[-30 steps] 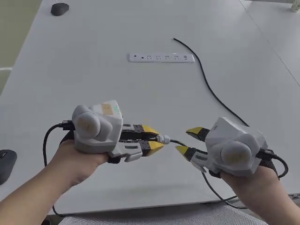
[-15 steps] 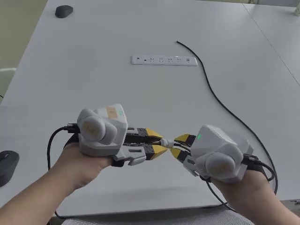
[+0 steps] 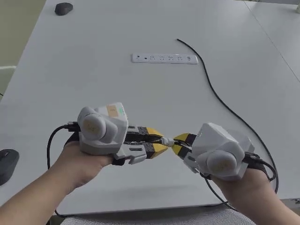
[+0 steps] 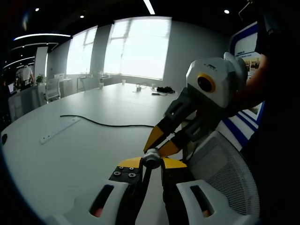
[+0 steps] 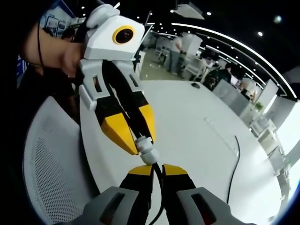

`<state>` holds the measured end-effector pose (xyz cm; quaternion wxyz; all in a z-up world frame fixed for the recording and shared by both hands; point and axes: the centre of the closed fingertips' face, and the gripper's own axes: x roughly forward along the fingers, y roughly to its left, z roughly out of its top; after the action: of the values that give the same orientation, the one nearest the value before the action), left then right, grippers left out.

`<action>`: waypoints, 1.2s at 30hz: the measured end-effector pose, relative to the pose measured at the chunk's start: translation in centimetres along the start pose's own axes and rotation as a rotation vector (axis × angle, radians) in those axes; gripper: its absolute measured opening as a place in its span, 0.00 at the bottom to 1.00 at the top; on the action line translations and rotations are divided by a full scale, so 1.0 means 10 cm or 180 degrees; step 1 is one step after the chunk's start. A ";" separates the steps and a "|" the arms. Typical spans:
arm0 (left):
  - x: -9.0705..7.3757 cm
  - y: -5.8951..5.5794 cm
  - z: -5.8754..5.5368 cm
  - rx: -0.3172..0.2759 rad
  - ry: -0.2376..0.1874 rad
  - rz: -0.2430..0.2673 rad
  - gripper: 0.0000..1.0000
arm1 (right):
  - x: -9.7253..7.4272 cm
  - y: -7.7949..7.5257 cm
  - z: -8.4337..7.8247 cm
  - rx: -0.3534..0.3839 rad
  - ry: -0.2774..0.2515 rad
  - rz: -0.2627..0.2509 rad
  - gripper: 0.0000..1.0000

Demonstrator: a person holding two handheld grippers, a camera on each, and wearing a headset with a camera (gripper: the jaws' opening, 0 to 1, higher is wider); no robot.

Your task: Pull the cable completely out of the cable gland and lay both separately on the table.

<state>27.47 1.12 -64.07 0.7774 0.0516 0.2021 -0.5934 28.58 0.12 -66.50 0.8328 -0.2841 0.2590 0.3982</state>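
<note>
Pale and matte, the surface (image 3: pixel 93 61) stretches smooth toward a long flat power strip (image 3: pixel 164 58), with a dark rounded mouse (image 3: pixel 63 8) near its far edge. Both forearms come in from the lower corners of the head view. They hold the two grippers low above the near edge, pointing at each other tip to tip.

The left hand (image 3: pixel 77 164) wraps under the rounded, light plastic shell of the left gripper (image 3: pixel 158 141), which lies level and aims to the person's right. Its yellow-tipped fingers (image 3: pixel 154 132) are closed tight on the cable gland (image 3: pixel 165 140), a small light-coloured ribbed cylinder held in the air between the two grippers.

The right hand (image 3: pixel 246 187) cups the right gripper (image 3: pixel 178 144) from below and behind, angled inward toward the left one. Its fingers (image 5: pixel 139 170) are drawn narrow onto the cable (image 5: pixel 158 183), a thin, smooth black cord that leaves the gland's end and passes straight between them, just beside the gland.

In the head view the rest of the cable trails under the right hand. It then winds away in a loose curve across the surface and ends near the power strip.

In the right gripper view a light mesh chair back (image 5: pixel 51 164) shows below the surface's rim
</note>
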 end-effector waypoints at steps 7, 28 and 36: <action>-0.01 0.02 0.01 -0.0014 -0.0026 0.0022 0.15 | -0.01 -0.07 -0.09 0.0137 0.0052 -0.0083 0.01; -0.02 0.05 0.05 -0.0020 -0.0073 0.0045 0.16 | -0.03 -0.29 -0.53 0.1489 0.0124 -0.0202 0.02; -0.04 0.07 0.03 -0.0029 -0.0063 0.0054 0.16 | -0.01 -0.31 -0.75 0.1957 0.0215 -0.0212 0.02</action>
<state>28.10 1.53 -63.73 0.7846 0.0438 0.1966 -0.5864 29.47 -6.62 -70.89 0.8832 -0.0403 0.3854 0.2641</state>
